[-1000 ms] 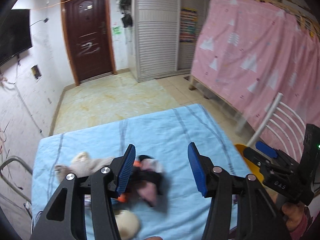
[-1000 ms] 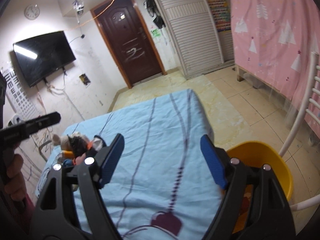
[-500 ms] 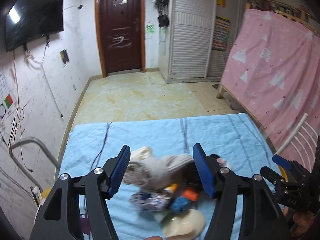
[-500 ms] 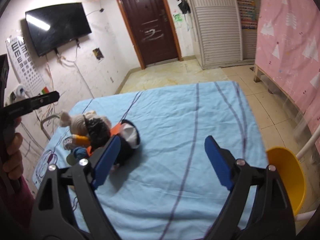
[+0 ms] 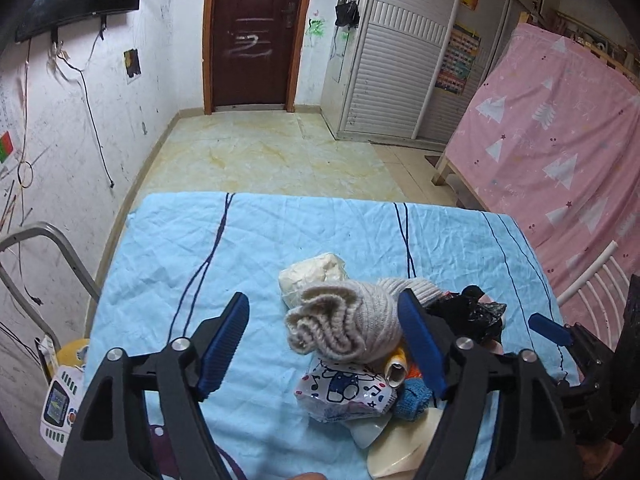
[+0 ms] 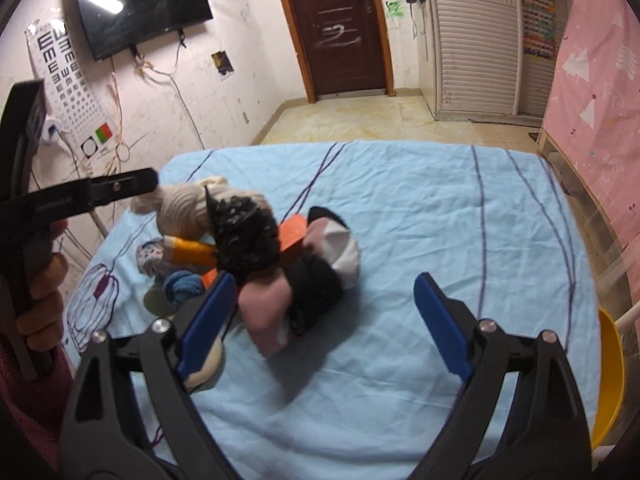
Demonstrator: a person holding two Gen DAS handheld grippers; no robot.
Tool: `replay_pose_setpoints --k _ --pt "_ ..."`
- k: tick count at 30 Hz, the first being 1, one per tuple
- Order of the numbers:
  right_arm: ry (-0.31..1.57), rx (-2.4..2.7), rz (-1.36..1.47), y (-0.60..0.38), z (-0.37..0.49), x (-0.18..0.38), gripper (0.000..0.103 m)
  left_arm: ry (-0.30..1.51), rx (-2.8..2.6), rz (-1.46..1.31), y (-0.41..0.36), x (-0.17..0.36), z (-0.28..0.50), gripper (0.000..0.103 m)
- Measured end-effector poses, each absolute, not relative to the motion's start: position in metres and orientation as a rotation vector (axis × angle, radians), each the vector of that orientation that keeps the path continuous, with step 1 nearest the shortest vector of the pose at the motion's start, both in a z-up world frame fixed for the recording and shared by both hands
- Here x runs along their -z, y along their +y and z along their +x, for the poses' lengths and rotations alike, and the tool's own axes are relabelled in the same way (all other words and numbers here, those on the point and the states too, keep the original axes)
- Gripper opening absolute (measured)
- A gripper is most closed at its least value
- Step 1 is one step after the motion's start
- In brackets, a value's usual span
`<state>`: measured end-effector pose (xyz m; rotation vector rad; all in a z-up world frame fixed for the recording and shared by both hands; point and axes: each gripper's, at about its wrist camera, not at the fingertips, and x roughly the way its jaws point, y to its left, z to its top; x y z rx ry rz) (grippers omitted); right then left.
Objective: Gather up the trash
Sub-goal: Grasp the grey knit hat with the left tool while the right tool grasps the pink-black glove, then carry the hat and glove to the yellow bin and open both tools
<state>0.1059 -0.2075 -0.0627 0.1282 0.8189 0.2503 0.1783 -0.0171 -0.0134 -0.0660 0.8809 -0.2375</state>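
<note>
A pile of trash lies on the light blue sheet [image 5: 280, 240]. It holds a beige knitted piece [image 5: 344, 324], a cream lump [image 5: 312, 276], a crumpled black bag [image 5: 468, 316], a printed wrapper [image 5: 344, 392], an orange tube [image 6: 188, 252] and a pink-and-black cloth [image 6: 288, 296]. My left gripper [image 5: 324, 340] hovers over the knitted piece, jaws opening, pads clear of it. My right gripper [image 6: 324, 320] has the pink-and-black cloth beside its left pad, jaws opening, nothing pressed. The left gripper's finger [image 6: 100, 192] shows at the left of the right wrist view.
A yellow bin [image 6: 608, 376] stands off the sheet's right edge by a white chair frame [image 5: 592, 268]. A grey metal frame [image 5: 48, 240] and a toy device [image 5: 60, 404] sit at the left. A pink curtain [image 5: 560, 140] hangs on the right.
Both views have swung left onto the pile, which now sits between the fingers. Both pairs of jaws stand wider. The yellow bin has slid to the right edge of the right wrist view.
</note>
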Motion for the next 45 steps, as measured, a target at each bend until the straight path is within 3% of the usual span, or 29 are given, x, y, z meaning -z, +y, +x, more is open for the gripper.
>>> replay_pose_setpoints --k 9,11,12,13,19,21,22,24,28,45 --pt "0.874 -0.256 0.095 -0.192 0.116 0.078 0.088 0.913 0.279 -0.020 -0.040 0.041 0.189 0.075" --pt "0.884 -0.253 0.093 -0.188 0.118 0.081 0.088 0.902 0.288 -0.015 -0.043 0.041 0.187 0.065" --pt "0.892 -0.254 0.093 -0.187 0.120 0.084 0.088 0.903 0.294 -0.011 -0.045 0.041 0.186 0.052" --pt "0.895 -0.254 0.093 -0.187 0.121 0.084 0.088 0.905 0.301 -0.011 -0.046 0.042 0.186 0.049" --pt "0.910 -0.264 0.096 -0.185 0.125 0.091 0.087 0.882 0.298 -0.004 -0.049 0.035 0.178 0.045" --pt "0.909 -0.275 0.106 -0.187 0.124 0.091 0.068 0.872 0.303 -0.014 -0.047 0.030 0.175 0.045" --pt "0.906 -0.277 0.107 -0.187 0.123 0.091 0.066 0.861 0.307 -0.019 -0.048 0.026 0.173 0.045" --pt "0.907 -0.298 0.113 -0.187 0.121 0.090 0.050 0.842 0.310 -0.021 -0.047 0.019 0.169 0.045" --pt "0.894 -0.297 0.111 -0.190 0.113 0.088 0.046 0.801 0.311 -0.025 -0.049 0.003 0.160 0.045" --pt "0.759 -0.237 0.169 -0.246 0.071 0.055 0.046 0.724 0.316 0.008 -0.070 -0.033 0.132 0.045"
